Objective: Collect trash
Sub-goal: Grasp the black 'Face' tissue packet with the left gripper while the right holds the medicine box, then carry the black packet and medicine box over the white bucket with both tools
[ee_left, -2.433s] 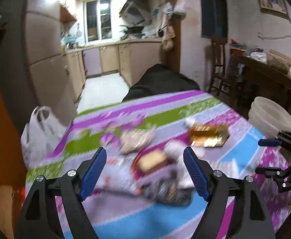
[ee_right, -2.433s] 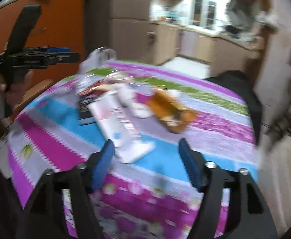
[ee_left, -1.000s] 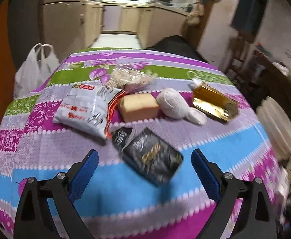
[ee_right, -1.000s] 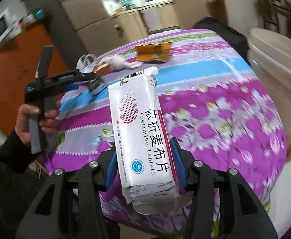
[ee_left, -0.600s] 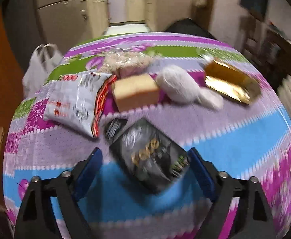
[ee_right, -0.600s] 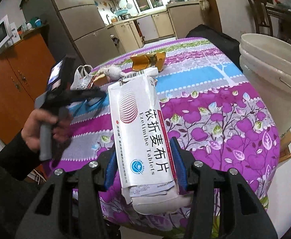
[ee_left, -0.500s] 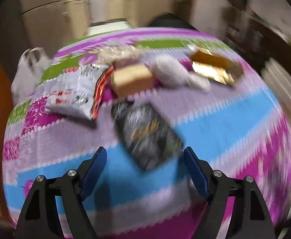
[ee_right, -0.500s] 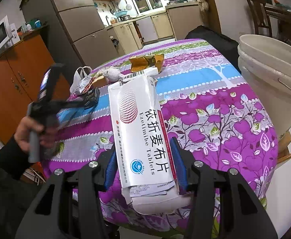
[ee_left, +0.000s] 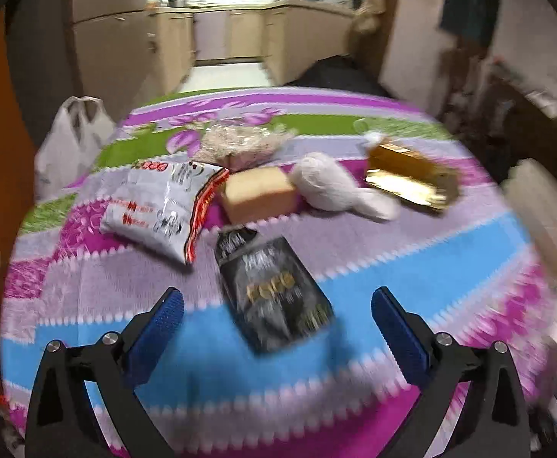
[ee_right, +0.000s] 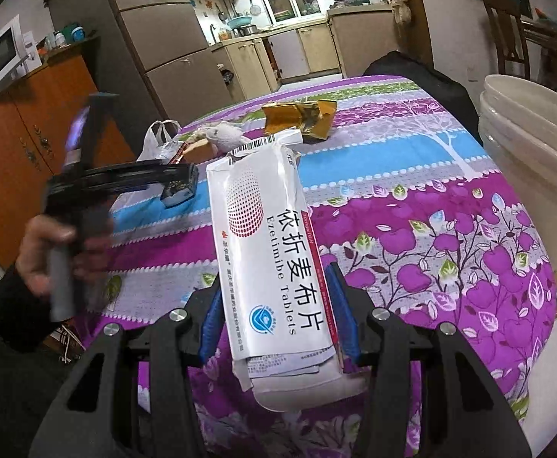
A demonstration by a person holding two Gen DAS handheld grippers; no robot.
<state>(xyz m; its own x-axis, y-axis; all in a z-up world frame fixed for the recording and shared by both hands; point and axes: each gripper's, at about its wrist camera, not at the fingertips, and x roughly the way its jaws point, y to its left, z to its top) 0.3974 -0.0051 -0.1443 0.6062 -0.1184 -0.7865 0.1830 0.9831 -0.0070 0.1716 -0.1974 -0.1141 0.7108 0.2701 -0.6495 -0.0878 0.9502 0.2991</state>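
Observation:
My right gripper (ee_right: 274,286) is shut on a white tablet box (ee_right: 270,240), held up over the table's near edge. In the left wrist view a black foil packet (ee_left: 274,290) lies flat on the striped cloth. My left gripper (ee_left: 277,297) hovers over it with its jaws opening wide, a finger on either side and neither pad touching. Behind the packet lie a white and red snack bag (ee_left: 160,206), a tan block (ee_left: 259,191), a white crumpled wad (ee_left: 335,187), a gold box (ee_left: 408,179) and a clear bag of grain (ee_left: 240,145).
A white plastic bag (ee_left: 72,141) hangs at the table's far left. Stacked white buckets (ee_right: 538,160) stand off the right edge. A dark-covered chair (ee_right: 412,68) is at the far side. The person's hand (ee_right: 49,244) holds the left gripper.
The right gripper has taken the tablet box off the table and holds it raised. The left gripper came down toward the black packet, its jaws narrowed, then spread wide again.

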